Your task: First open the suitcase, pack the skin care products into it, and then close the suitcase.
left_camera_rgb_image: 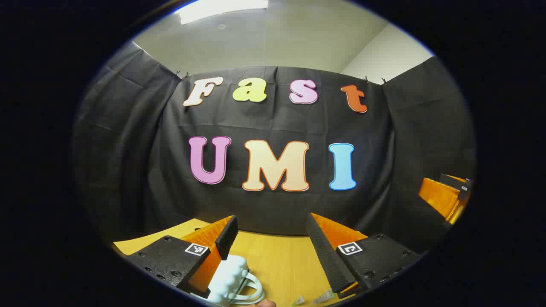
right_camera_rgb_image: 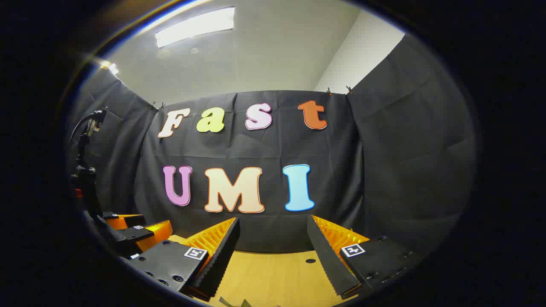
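Bumpy white suitcase [left_camera_rgb_image: 229,277] beside spread left claw [left_camera_rgb_image: 273,238], wooden table [left_camera_rgb_image: 277,260]

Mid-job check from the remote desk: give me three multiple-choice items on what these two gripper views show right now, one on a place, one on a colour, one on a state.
1. Where does the white bumpy object lie in the left gripper view?
A. by the left gripper's left-hand finger
B. against the booth wall
C. on the ceiling

2. What colour is the table top?
A. blue
B. yellowish wood
C. white

3. How do the right gripper's fingers stand?
A. shut on a bottle
B. shut on nothing
C. apart, nothing between them

Answers:
1 A: it sits low on the table next to that finger.
2 B: the bare surface between the fingers is yellowish wood in both views.
3 C: a wide gap shows bare table between the two fingers.
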Demonstrator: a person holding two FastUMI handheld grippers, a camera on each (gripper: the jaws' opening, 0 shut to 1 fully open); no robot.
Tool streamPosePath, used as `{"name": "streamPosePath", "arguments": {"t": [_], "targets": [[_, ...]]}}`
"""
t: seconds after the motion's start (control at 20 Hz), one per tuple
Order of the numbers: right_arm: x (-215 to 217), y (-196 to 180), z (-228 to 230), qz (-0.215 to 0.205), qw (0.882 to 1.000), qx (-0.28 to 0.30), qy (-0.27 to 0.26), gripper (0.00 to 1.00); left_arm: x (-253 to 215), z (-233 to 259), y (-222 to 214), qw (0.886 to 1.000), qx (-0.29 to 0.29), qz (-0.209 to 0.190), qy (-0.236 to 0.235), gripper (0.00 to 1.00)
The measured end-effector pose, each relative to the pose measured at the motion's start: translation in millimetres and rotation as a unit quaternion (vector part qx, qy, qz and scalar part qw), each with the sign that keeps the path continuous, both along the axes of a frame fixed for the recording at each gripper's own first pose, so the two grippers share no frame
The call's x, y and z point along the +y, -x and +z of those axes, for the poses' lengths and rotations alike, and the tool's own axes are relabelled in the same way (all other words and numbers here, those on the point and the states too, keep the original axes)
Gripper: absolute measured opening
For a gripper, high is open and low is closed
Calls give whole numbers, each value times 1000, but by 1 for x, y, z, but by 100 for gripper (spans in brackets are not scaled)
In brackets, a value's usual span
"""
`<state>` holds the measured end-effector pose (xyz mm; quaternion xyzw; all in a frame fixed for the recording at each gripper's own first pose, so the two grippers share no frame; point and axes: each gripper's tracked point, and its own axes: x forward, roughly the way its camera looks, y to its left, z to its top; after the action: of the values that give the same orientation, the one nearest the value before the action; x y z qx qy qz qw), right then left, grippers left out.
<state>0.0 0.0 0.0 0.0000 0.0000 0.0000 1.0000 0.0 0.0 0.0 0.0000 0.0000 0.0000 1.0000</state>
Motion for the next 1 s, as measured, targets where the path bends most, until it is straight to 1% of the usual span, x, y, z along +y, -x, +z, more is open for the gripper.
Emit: {"name": "streamPosePath", "arguments": {"t": [0.15,0.25,0.35,0.45,0.5,0.55,0.65,0.7,0.85,0.9,1.0], "targets": [[0,-5,-17,28,999,17,4,98,2,-11,-10,1000,15,18,-15,94],[-1,-8,-27,50,998,20,-9,98,3,-34,-14,998,44,31,-26,94],[-6,-13,-43,58,998,29,-27,98,5,-63,-14,995,87,39,-30,94],[-5,-15,-56,61,996,52,-40,98,7,-94,-14,991,126,37,-18,94],[-4,-18,-58,63,996,55,-42,98,7,-109,-13,989,145,30,-9,95],[-5,-23,-56,59,996,50,-38,96,5,-124,-15,986,164,19,-1,95],[-6,-28,-59,41,997,53,-32,98,13,-161,-11,975,224,11,1,95],[0,-29,-60,41,997,55,-35,98,15,-180,-8,969,246,6,3,95],[12,-32,-70,32,997,72,-25,96,29,-217,-6,953,301,2,10,95],[15,-32,-72,30,996,78,-22,98,34,-231,-2,947,321,-1,11,95],[18,-30,-69,23,997,78,-14,98,38,-253,-1,935,355,-4,6,95]]}}
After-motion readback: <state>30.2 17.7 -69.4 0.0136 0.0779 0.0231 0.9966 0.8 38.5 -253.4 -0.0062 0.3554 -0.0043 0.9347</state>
